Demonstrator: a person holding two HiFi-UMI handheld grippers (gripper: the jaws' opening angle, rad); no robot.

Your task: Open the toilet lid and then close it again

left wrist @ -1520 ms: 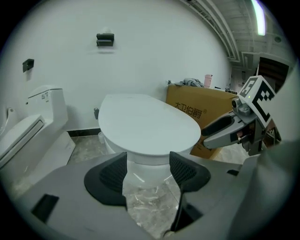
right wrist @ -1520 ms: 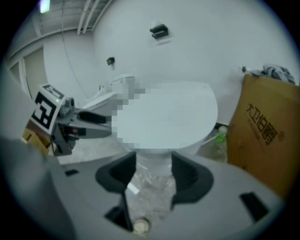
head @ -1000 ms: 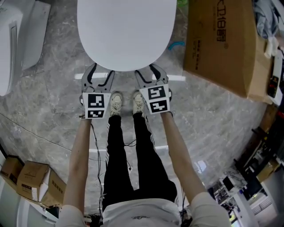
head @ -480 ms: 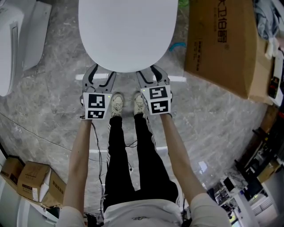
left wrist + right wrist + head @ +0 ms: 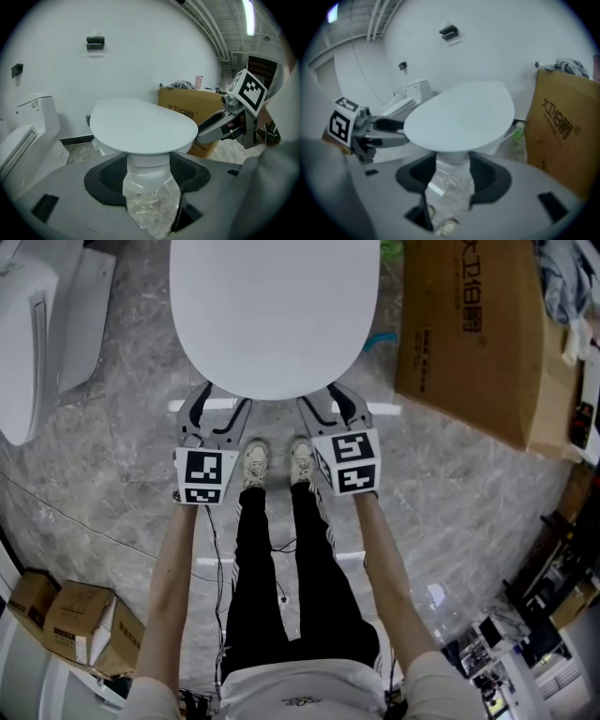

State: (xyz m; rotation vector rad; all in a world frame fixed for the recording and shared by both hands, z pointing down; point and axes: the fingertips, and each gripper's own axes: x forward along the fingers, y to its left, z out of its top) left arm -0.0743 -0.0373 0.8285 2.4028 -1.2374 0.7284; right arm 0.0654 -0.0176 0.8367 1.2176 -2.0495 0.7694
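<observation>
Marble floor (image 5: 103, 493), toilet lid (image 5: 275, 315), lettered carton (image 5: 473, 352).

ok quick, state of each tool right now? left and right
Left tool: open, jaws apart, holding nothing, at the front edge of the closed toilet lid.
Right tool: open, jaws apart, holding nothing, at the same edge.
</observation>
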